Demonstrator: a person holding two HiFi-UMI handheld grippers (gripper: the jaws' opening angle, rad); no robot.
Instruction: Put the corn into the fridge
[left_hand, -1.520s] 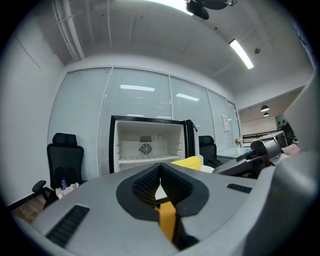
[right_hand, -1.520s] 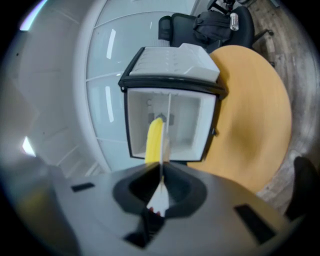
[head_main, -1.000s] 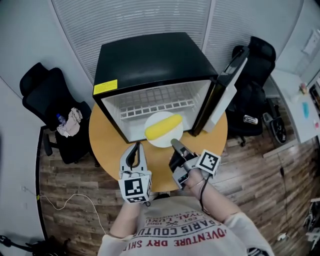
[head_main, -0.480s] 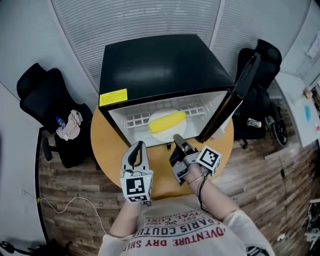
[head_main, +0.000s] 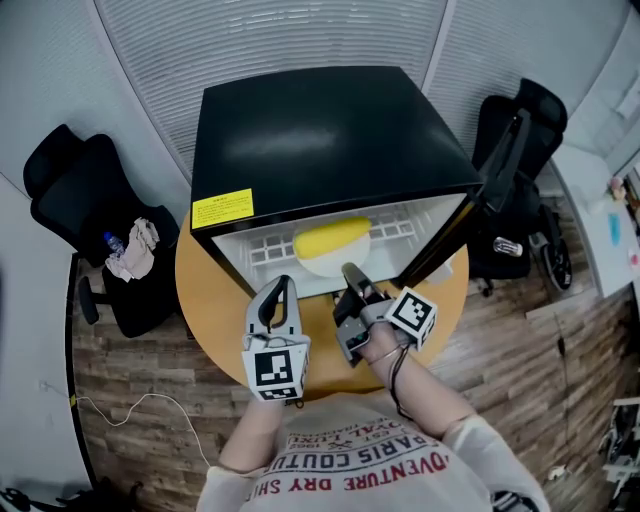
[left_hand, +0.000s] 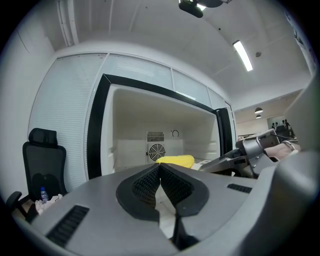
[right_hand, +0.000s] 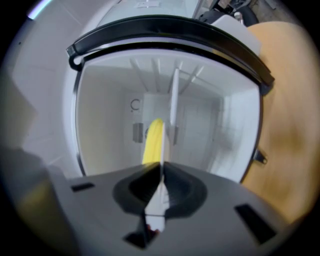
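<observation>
The left hand-held gripper (head_main: 284, 285) is closed and empty, while the right hand-held gripper (head_main: 349, 270) clamps the rim of a plate (head_main: 318, 267).

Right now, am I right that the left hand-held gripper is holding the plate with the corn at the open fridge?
Not quite: the right hand-held gripper holds it. The right gripper view shows its jaws pinching the rim of the plate. The left hand-held gripper is shut on nothing. The rest stands: the corn lies on the plate at the open fridge.

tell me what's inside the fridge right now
Corn on a white plate, gripped at the rim by the right gripper, over a white wire shelf. The black top of the fridge hides its rear in the head view.
</observation>
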